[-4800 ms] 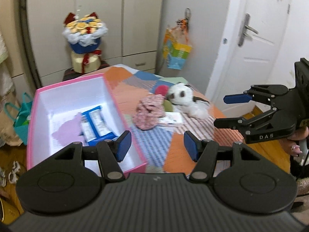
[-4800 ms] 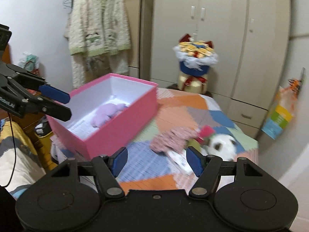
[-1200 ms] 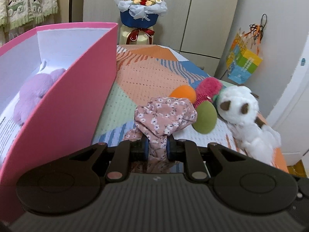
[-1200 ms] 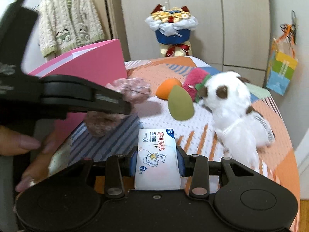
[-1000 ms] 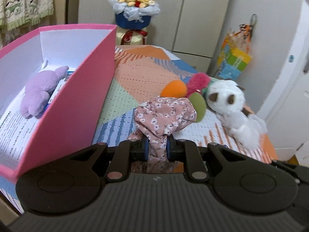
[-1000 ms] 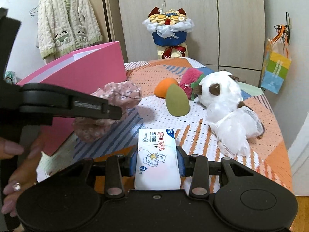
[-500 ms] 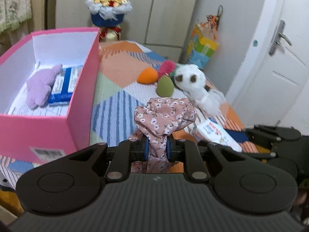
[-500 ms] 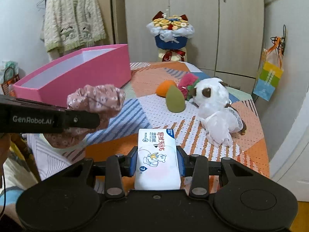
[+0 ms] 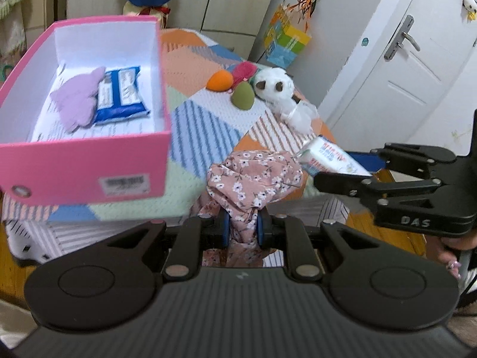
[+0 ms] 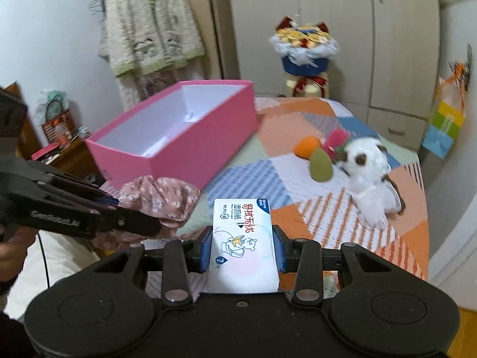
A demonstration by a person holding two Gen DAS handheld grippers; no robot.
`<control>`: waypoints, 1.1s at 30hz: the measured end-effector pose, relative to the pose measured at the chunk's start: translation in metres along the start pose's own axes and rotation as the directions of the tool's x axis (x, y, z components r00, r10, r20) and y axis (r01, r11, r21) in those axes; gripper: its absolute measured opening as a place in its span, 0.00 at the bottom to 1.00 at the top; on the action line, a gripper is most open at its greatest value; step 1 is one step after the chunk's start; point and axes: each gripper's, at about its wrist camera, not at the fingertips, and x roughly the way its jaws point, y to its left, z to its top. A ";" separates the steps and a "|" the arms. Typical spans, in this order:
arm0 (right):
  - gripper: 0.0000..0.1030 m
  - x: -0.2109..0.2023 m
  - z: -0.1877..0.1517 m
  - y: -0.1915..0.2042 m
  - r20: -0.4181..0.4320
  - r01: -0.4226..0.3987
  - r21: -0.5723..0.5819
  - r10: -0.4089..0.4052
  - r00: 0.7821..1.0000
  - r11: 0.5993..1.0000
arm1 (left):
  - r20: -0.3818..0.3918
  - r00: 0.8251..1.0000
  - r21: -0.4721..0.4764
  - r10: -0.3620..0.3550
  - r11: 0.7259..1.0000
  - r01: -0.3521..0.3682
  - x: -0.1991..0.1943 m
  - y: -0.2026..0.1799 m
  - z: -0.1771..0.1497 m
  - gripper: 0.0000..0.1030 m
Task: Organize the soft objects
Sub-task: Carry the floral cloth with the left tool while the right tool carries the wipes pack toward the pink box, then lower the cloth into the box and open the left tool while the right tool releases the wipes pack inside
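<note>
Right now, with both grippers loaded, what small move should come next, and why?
Probably carry the left gripper left and forward until the floral cloth hangs over the open pink box. It is clamped and lifted, short of the box's near wall, while a purple plush and blue pack already lie inside.

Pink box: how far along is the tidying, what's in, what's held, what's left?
Done: a purple plush and a blue wipes pack lie inside the pink box. In hand: the left gripper holds the floral fabric bundle; the right gripper holds a white wipes pack. Left on the quilt: white plush dog, orange, green and pink toys.
</note>
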 end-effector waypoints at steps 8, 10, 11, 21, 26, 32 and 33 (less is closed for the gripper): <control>0.44 -0.005 0.027 0.038 -0.030 -0.137 -0.061 0.136 0.990 0.989 | -0.041 0.999 -0.025 0.000 1.000 -0.001 -0.048 0.027 0.002 0.15; 0.44 -0.003 0.034 0.048 -0.031 -0.166 -0.077 0.164 0.986 0.983 | -0.011 1.000 -0.024 0.015 1.000 -0.016 -0.065 0.031 0.005 0.15; 0.44 -0.001 0.039 0.053 -0.033 -0.186 -0.086 0.184 0.982 0.979 | 0.009 1.000 -0.023 0.028 0.999 -0.028 -0.074 0.033 0.008 0.15; 0.44 0.023 0.100 0.090 0.034 -0.264 -0.162 0.273 0.962 0.951 | 0.165 0.980 -0.017 0.109 0.994 -0.108 -0.108 0.057 0.047 0.15; 0.44 0.050 0.119 0.094 0.056 -0.219 -0.171 0.232 0.971 0.960 | 0.178 0.977 -0.066 0.121 0.992 -0.111 -0.091 0.088 0.072 0.15; 0.44 0.090 0.145 0.092 0.043 -0.154 -0.214 0.167 0.985 0.965 | 0.179 0.970 -0.089 0.167 0.984 -0.153 -0.057 0.117 0.105 0.15; 0.44 0.098 0.149 0.091 0.043 -0.140 -0.222 0.153 0.987 0.965 | 0.177 0.967 -0.094 0.182 0.981 -0.167 -0.049 0.122 0.110 0.15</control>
